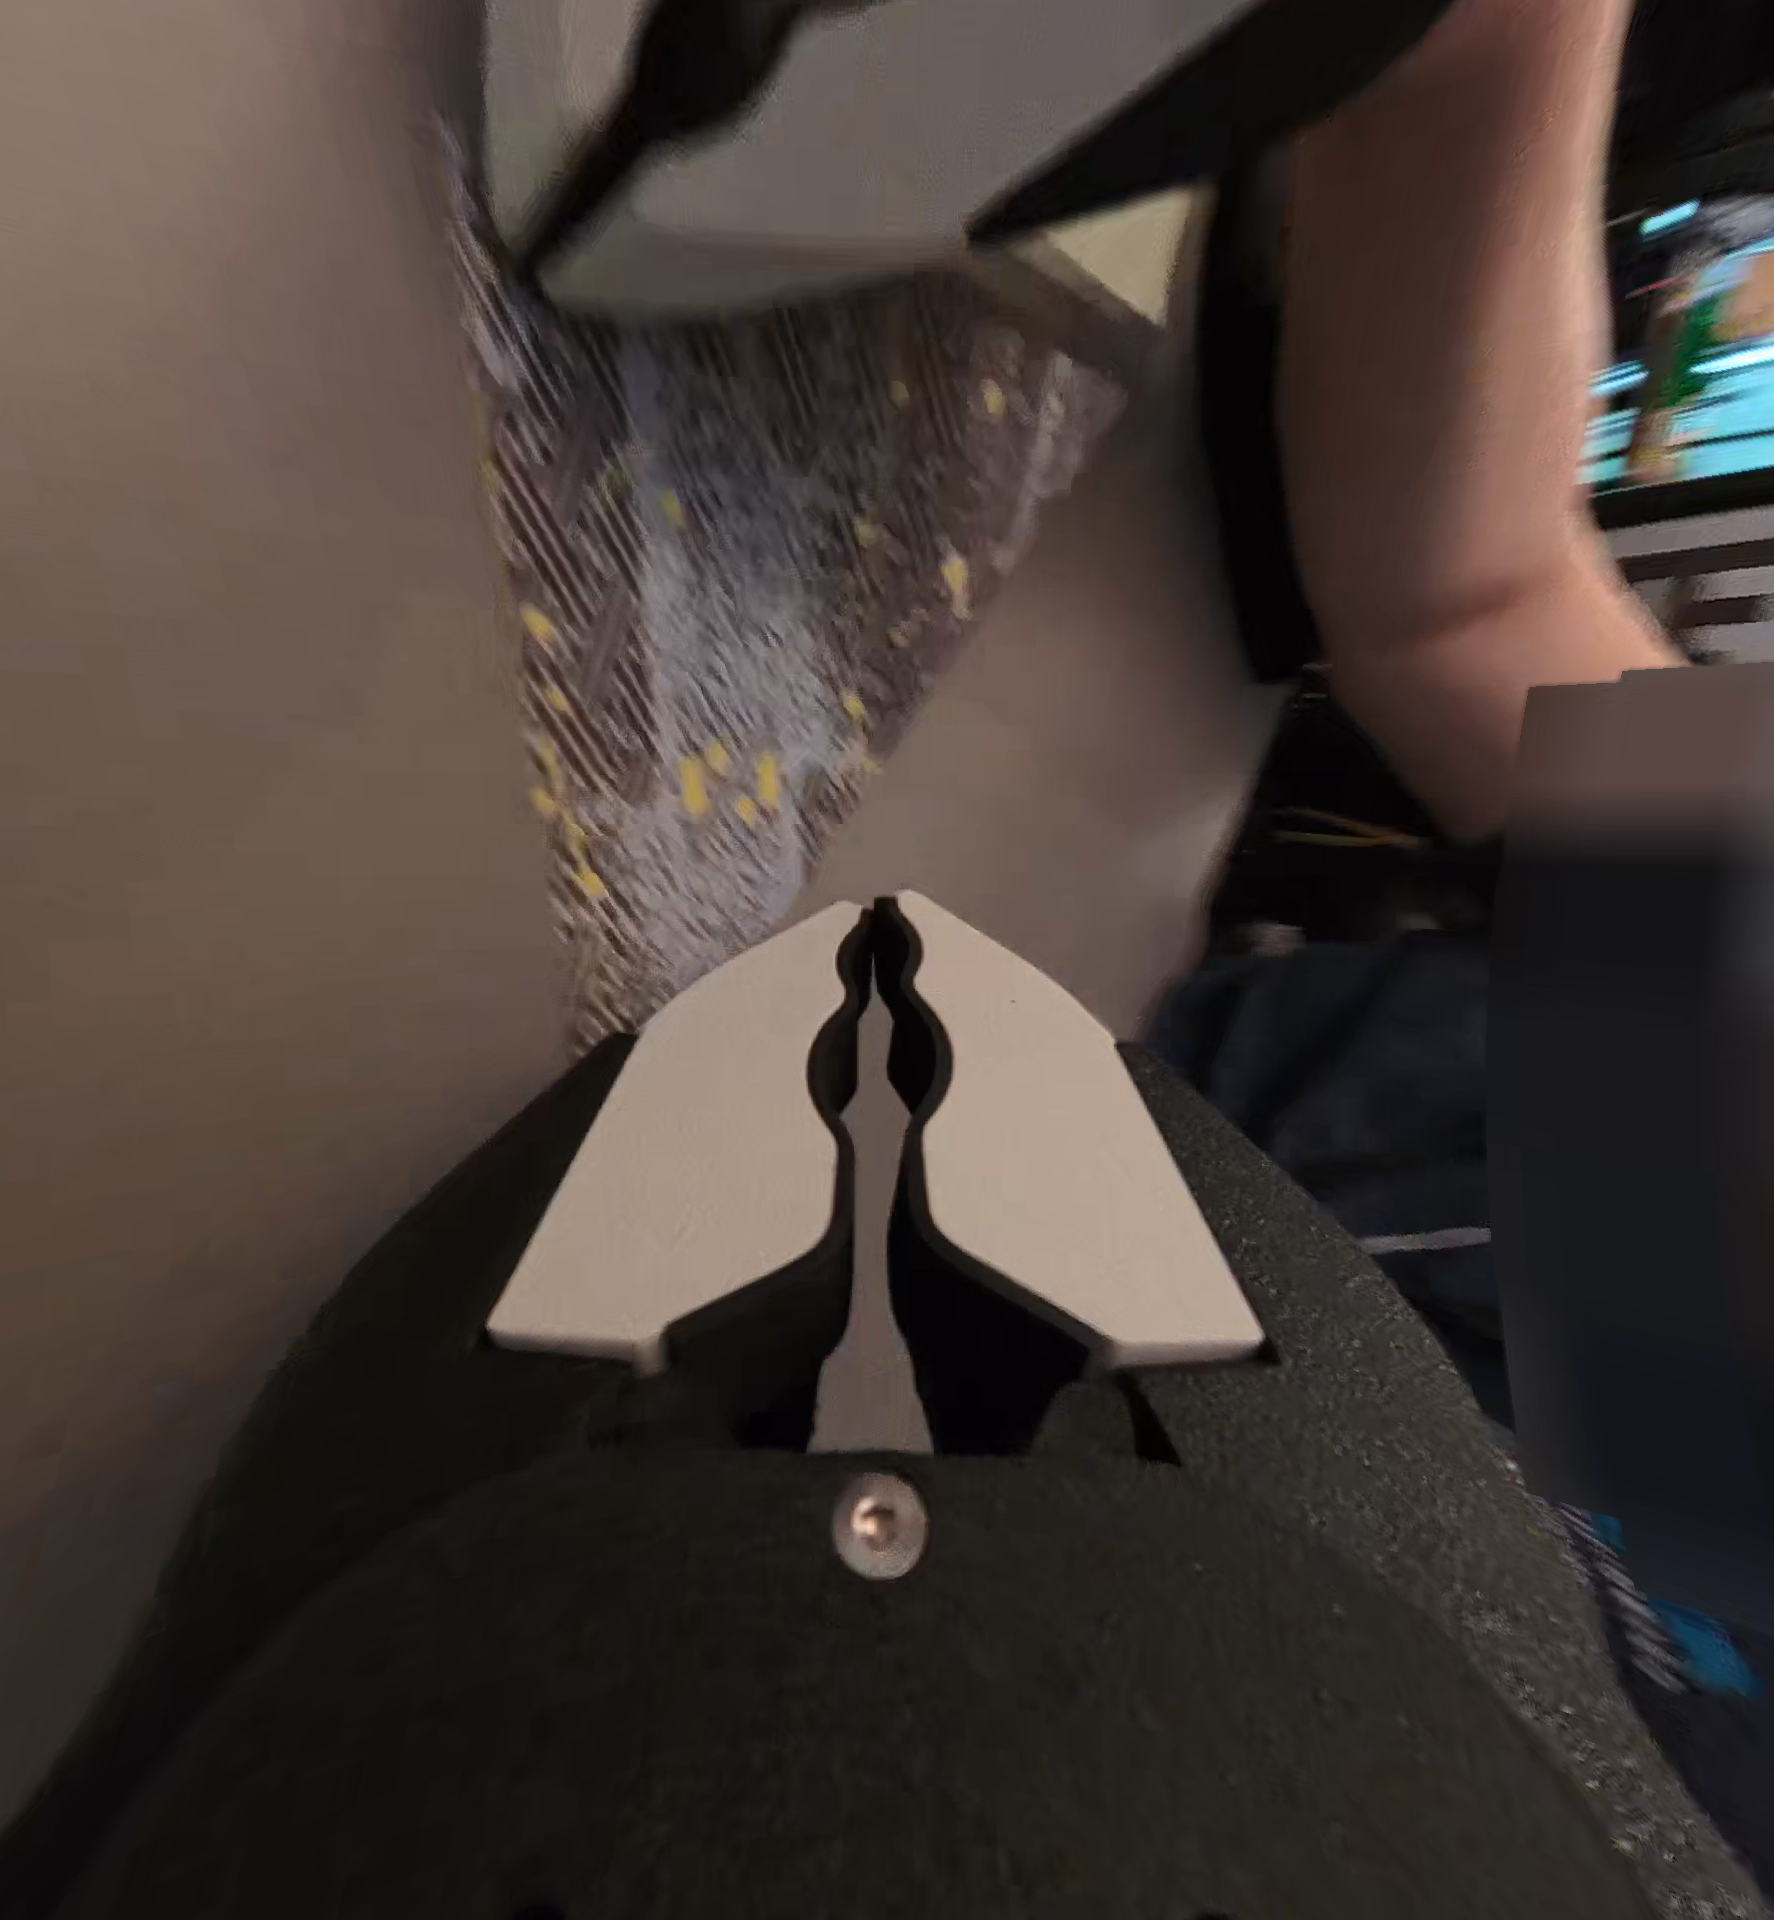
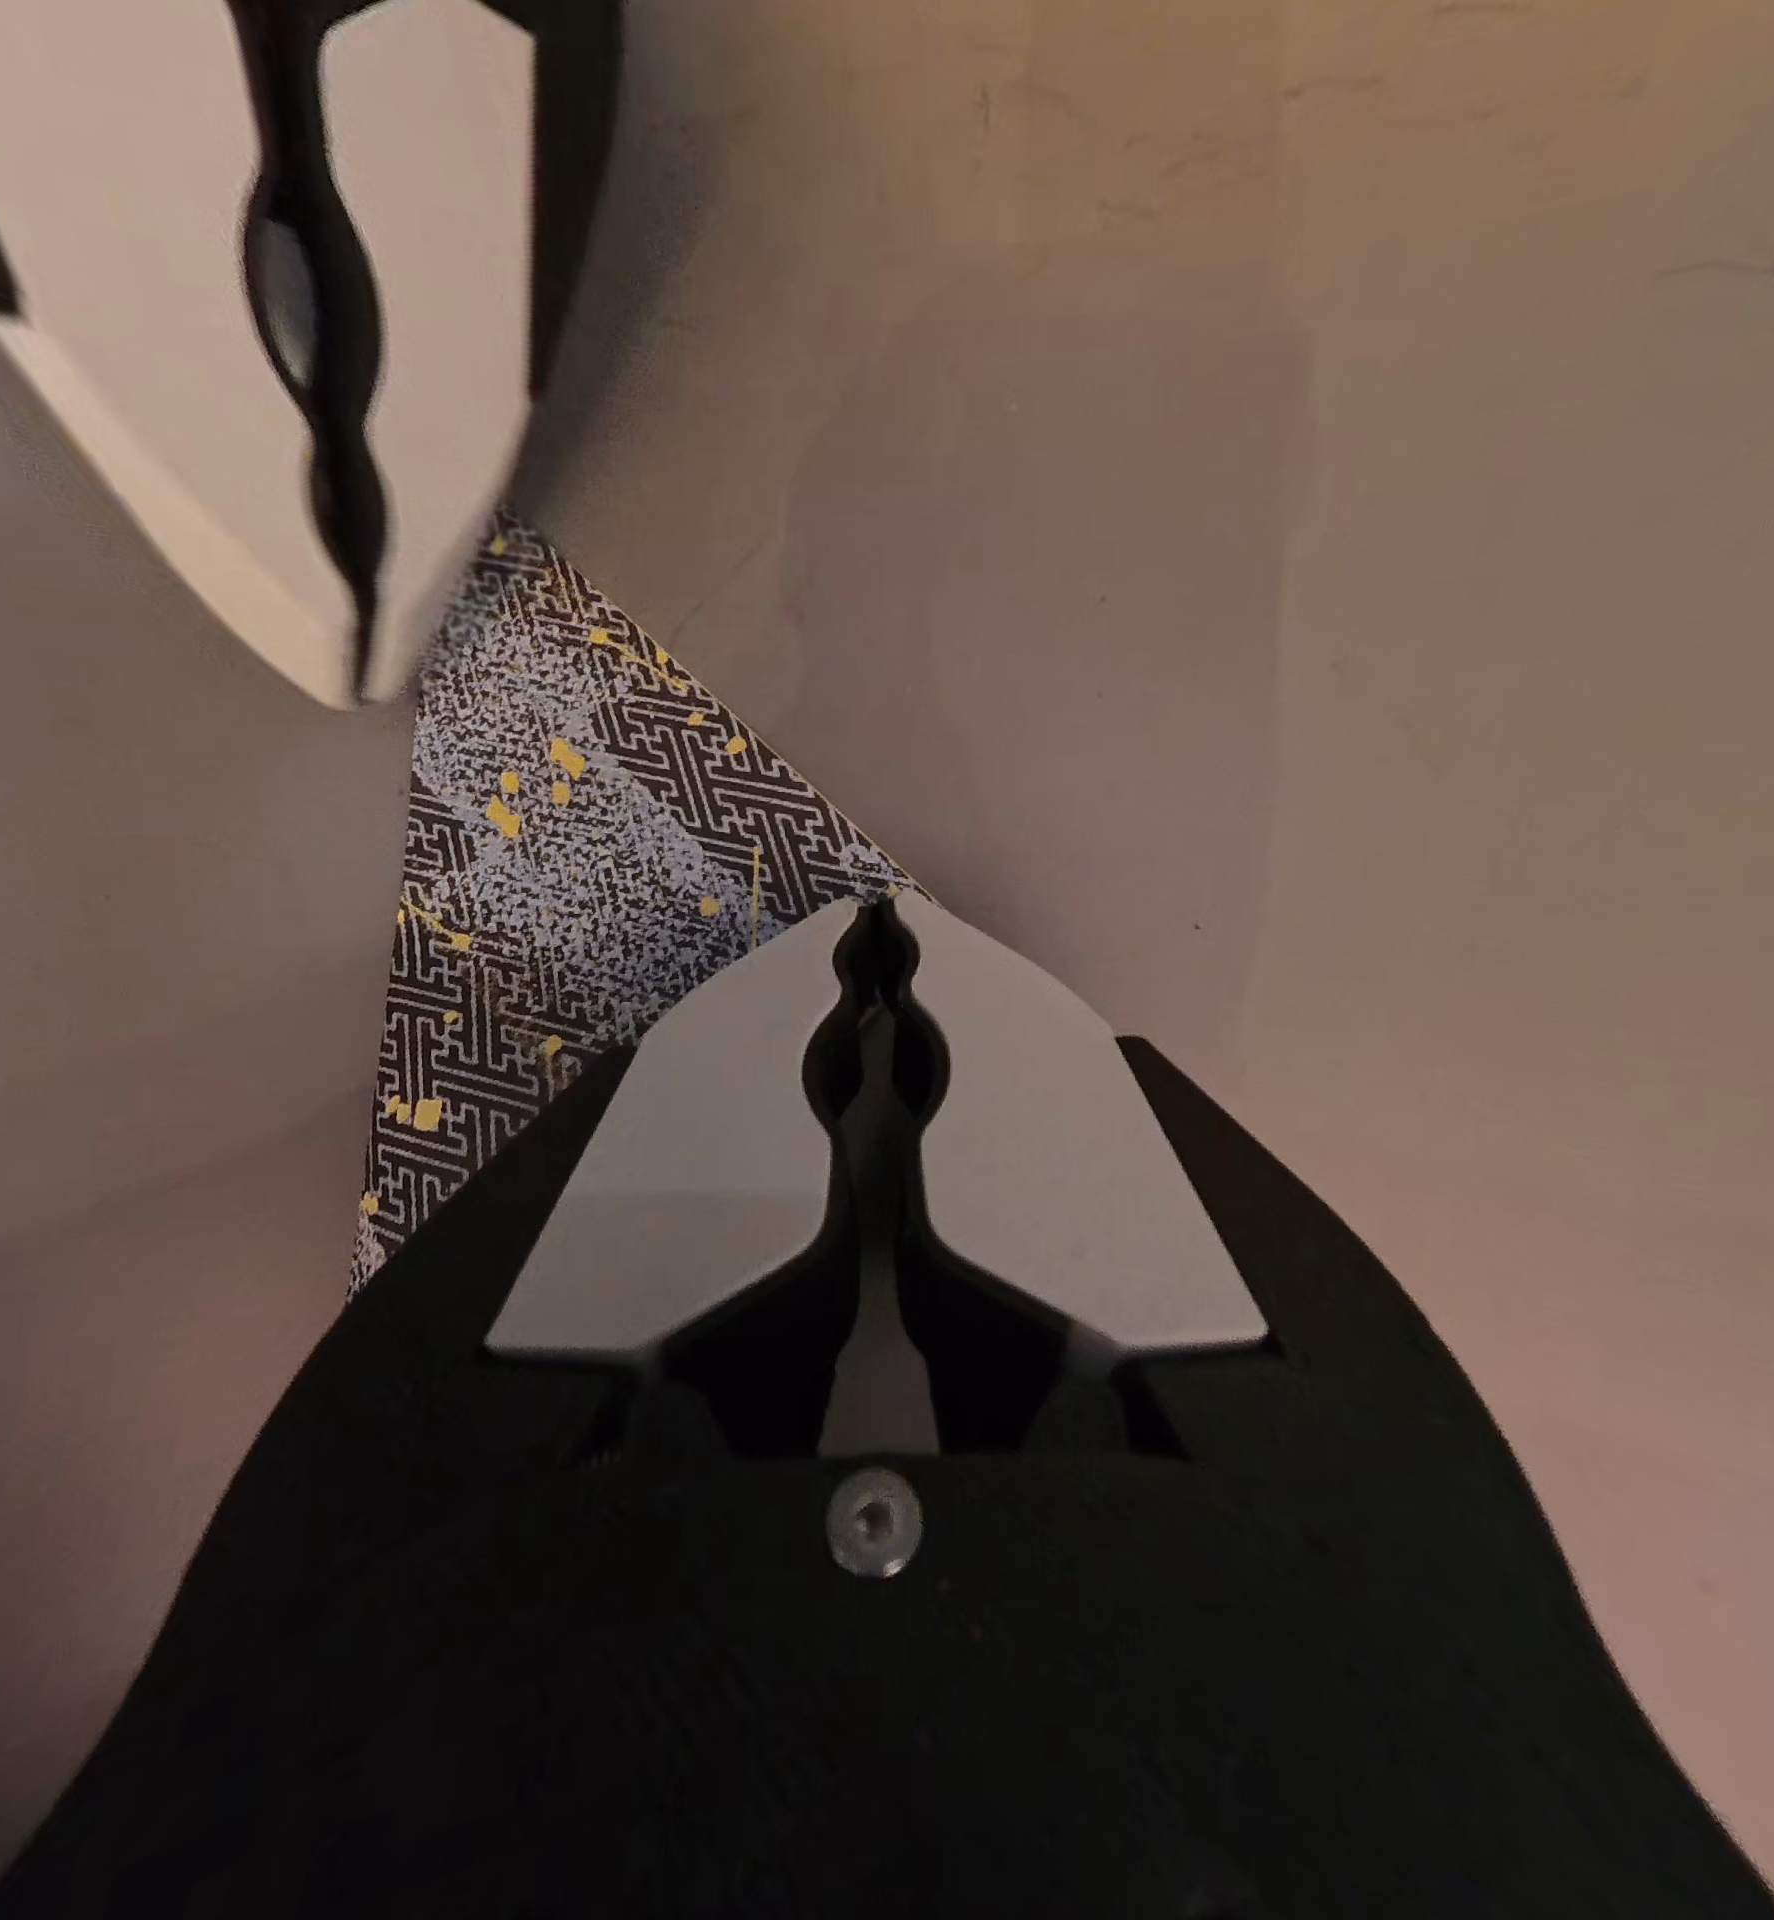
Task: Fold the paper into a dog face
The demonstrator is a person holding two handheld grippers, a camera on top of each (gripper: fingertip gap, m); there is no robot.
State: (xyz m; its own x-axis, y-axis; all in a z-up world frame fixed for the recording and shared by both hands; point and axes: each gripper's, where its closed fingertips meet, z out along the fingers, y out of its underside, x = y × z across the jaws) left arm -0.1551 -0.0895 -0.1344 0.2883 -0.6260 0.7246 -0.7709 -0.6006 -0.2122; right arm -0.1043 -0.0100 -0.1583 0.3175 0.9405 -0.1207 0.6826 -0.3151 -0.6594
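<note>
Paper (image 2: 592,862) lies flat on my table (image 2: 1382,520), a patterned triangle, right gripper (image 2: 881,906) closed at its 4 o'clock corner, left gripper (image 1: 881,902) closed at 11; ear fold likely next, needing a corner pinched.

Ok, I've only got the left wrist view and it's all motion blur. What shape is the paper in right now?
Observer: The right wrist view shows the paper sharply: a triangle lying on the table.
Operator: Where's the right gripper's tip on it?
Observer: The right gripper is shut, tip at the triangle's right-hand corner; I can't tell whether it pinches the paper.
Operator: And mine?
Observer: The left gripper is shut, tip beside the triangle's upper left edge.
</note>
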